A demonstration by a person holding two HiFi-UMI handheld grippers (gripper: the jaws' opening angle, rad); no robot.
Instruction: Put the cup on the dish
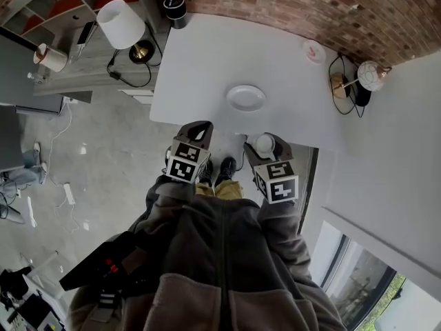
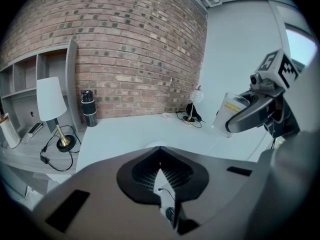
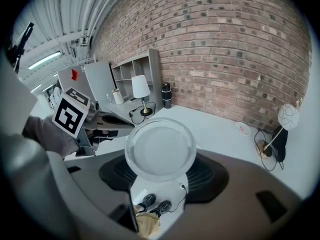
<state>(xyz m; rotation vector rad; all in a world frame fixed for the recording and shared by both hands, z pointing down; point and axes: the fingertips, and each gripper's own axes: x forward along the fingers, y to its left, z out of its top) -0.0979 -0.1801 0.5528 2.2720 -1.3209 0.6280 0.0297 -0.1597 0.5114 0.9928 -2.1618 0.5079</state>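
My right jaws [image 1: 264, 149] stand wide and clamp a clear plastic cup [image 3: 160, 149] by its sides, with its open mouth facing back at me. The cup tilts, and it hangs just past the near edge of the white worktop [image 1: 207, 67]. The white dish [image 1: 246, 97] lies ahead of it near the middle of the worktop, apart from the cup, with bare surface between the 2. My left jaws [image 2: 159, 148] are closed tip to tip and hold nothing; they hover beside the right ones at the same near edge. A black bottle [image 1: 173, 2] stands at the far left corner by the brick wall. A small pink-marked disc [image 1: 313, 52] and a globe lamp [image 1: 372, 74] with its cable sit at the far right.
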